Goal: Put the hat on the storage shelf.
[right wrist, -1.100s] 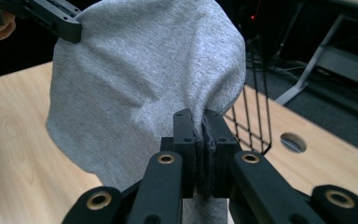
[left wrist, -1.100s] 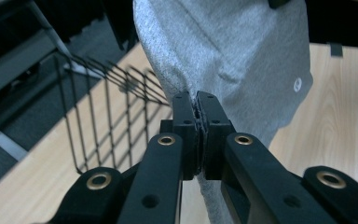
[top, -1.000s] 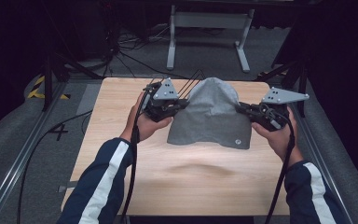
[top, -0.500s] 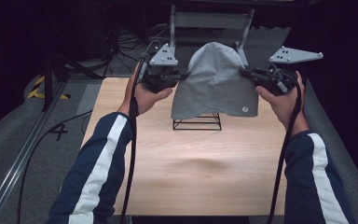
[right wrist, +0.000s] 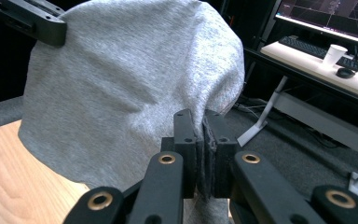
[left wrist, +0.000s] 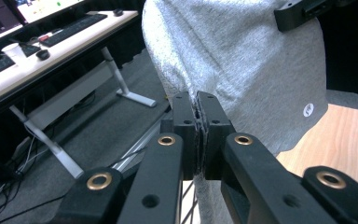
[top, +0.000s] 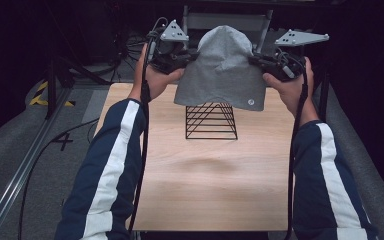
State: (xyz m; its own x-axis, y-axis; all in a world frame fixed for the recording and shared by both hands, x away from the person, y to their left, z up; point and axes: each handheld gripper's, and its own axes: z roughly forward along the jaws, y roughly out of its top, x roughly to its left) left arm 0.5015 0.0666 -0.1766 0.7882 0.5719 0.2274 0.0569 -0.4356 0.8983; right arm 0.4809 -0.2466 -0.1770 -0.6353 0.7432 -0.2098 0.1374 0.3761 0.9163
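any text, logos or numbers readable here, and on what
No readable words or numbers.
Grey hat: a small round white logo near its hem, with no letters to make out.
Monitor behind the desk: screen content too small and blurred to read.

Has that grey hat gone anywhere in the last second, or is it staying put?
Yes. The grey hat has gone up, off the wire stand it covered; that stand on the table is now uncovered.

Wire rack top: hidden behind the grey beanie's hem.
Beanie logo: too small to read.
Monitor text: blurred, possibly a wireframe graphic.
Forearms: cut off at bottom edge.
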